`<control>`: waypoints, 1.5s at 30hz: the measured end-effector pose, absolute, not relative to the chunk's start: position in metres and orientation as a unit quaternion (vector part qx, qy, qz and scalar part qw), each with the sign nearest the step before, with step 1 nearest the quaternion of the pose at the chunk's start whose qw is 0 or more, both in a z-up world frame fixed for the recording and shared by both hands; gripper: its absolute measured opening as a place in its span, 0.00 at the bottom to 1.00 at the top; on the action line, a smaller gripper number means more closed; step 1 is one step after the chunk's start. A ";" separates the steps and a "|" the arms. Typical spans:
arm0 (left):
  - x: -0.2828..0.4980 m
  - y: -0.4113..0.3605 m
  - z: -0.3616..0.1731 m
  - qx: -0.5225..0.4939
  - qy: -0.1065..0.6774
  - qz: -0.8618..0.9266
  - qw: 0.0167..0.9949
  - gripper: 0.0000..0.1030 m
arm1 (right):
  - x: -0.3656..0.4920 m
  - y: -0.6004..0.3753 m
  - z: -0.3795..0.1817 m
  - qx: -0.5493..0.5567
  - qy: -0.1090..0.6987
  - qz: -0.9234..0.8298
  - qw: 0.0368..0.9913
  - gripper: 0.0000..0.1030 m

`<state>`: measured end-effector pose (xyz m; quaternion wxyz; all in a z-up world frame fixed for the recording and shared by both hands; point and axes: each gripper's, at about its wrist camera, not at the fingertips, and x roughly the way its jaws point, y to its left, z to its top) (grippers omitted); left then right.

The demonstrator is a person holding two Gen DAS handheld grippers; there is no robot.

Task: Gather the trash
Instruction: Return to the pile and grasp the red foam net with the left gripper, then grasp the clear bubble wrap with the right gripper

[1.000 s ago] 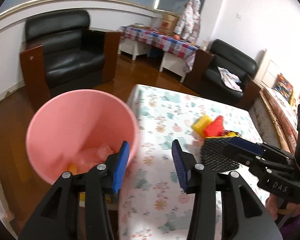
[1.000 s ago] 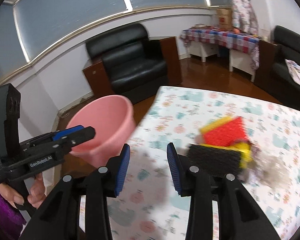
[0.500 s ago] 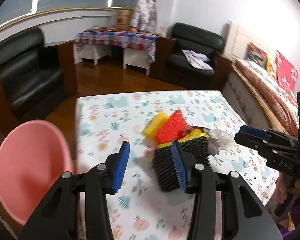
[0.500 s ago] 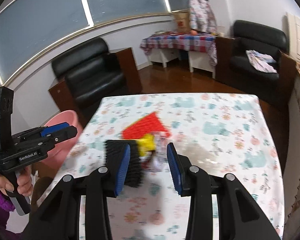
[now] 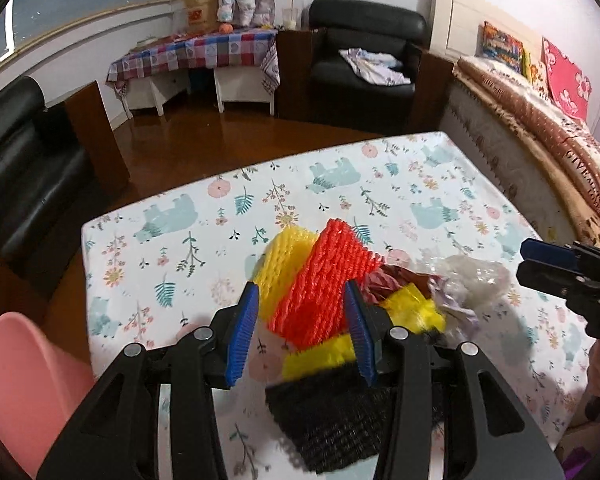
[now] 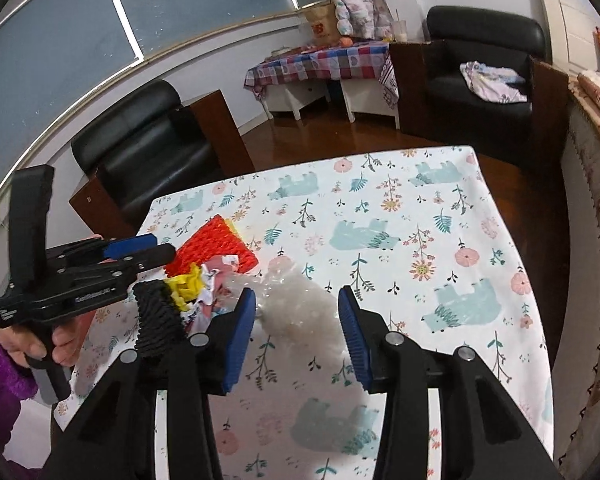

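Note:
A pile of trash lies on the floral tablecloth (image 5: 340,184): a red foam net (image 5: 324,280), a yellow foam net (image 5: 284,260), a black foam net (image 5: 340,420), crumpled wrappers and a clear plastic wad (image 6: 300,308). My left gripper (image 5: 300,320) hovers open over the red net, which shows between its blue pads without being pressed. My right gripper (image 6: 298,320) is over the clear plastic wad; its jaws are opening and the pads stand apart from the wad. Each gripper also shows in the other's view: the right gripper (image 5: 560,264) and the left gripper (image 6: 140,252).
A pink bin (image 5: 24,392) stands beside the table at the lower left. A hand in a purple sleeve (image 6: 4,364) holds the left gripper. Black armchairs (image 6: 140,148), a checked side table (image 6: 320,60) and a bed (image 5: 540,120) surround the table.
Both grippers have swung away from the pink bin and now sit over the trash pile on the table. The right jaws have spread a little wider.

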<state>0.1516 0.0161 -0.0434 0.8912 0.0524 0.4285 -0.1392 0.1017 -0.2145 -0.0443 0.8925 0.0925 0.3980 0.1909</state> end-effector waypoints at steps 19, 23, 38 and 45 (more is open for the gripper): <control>0.130 0.018 -0.041 0.027 0.417 -0.142 0.898 0.10 | 0.116 -0.198 -0.075 0.071 0.436 0.208 0.873 0.42; 0.117 0.025 -0.029 0.014 0.404 -0.135 0.905 0.10 | 0.108 -0.197 -0.072 0.062 0.433 0.202 0.876 0.29; 0.064 0.049 0.014 -0.026 0.345 -0.116 0.931 0.10 | 0.065 -0.203 -0.026 0.053 0.382 0.173 0.906 0.04; 0.044 0.064 0.023 -0.043 0.330 -0.112 0.936 0.09 | 0.038 -0.204 -0.009 0.050 0.369 0.174 0.911 0.04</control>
